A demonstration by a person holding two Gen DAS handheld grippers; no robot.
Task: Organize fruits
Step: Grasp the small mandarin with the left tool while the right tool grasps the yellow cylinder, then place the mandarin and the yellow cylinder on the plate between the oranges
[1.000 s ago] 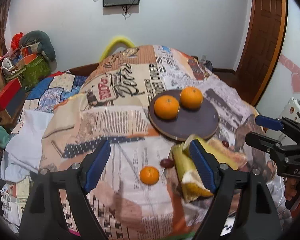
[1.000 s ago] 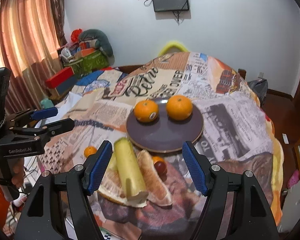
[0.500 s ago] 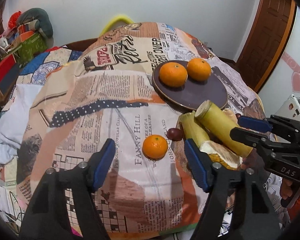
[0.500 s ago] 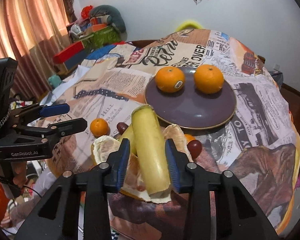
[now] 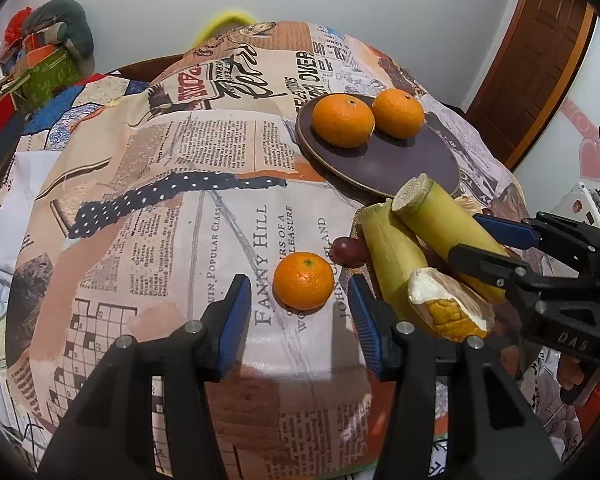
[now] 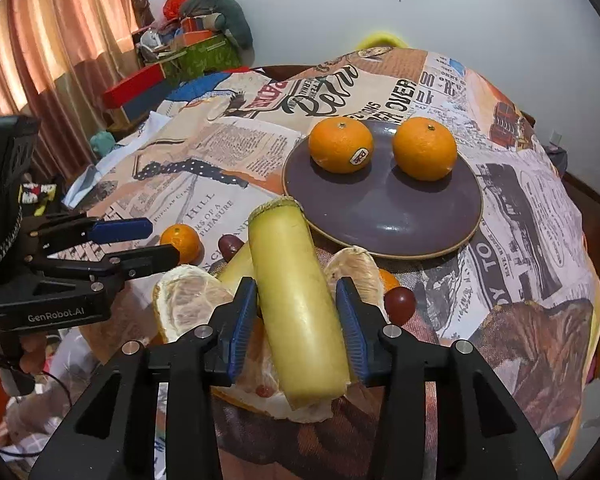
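Left wrist view: left tongs [image 5: 300, 312] closing, small orange [image 5: 304, 286] just ahead between the pads, untouched, on the desk [image 5: 160, 208]. Right tongs [image 6: 296, 316] opening, straddling the yellow-green stalk [image 6: 296, 300], long axis running toward the plate [image 6: 384, 220].

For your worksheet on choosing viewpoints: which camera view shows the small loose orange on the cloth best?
The left wrist view: the small orange sits whole, central, between the left gripper's closing jaws. In the right wrist view that gripper partly hides it.
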